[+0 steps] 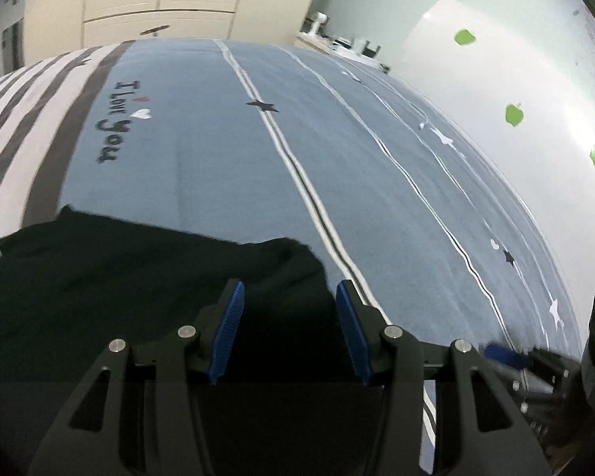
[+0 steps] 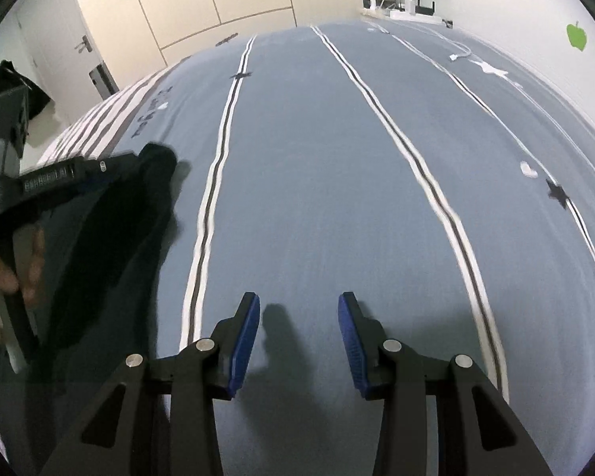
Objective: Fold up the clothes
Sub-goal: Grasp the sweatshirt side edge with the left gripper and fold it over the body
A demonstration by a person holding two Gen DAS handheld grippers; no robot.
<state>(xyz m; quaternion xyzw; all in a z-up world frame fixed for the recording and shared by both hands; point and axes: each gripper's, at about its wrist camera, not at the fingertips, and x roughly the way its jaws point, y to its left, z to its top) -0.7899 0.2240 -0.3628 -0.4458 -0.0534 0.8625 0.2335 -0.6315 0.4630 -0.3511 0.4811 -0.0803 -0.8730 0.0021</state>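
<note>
Clearly the dark garment (image 1: 146, 277) is soft and light: it lies limp on the bed (image 1: 258, 166), on the blue striped cover, near the side with grey and white bands. It will sag and slide a little on the sheet, so a hold at a corner or along the hem seems best, with both tools pulling it flat.

The left tool (image 1: 287, 329) is spread, and its blue pads hang over the garment's edge without pinching it. The right tool (image 2: 299, 341) is also spread, over bare cover and well apart from the cloth.

What kind of garment it is cannot be told; it is nearly black, its folds do not show, and the lower part is cut off by the frame. In the right view the left tool (image 2: 111, 166) hides part of it.
</note>
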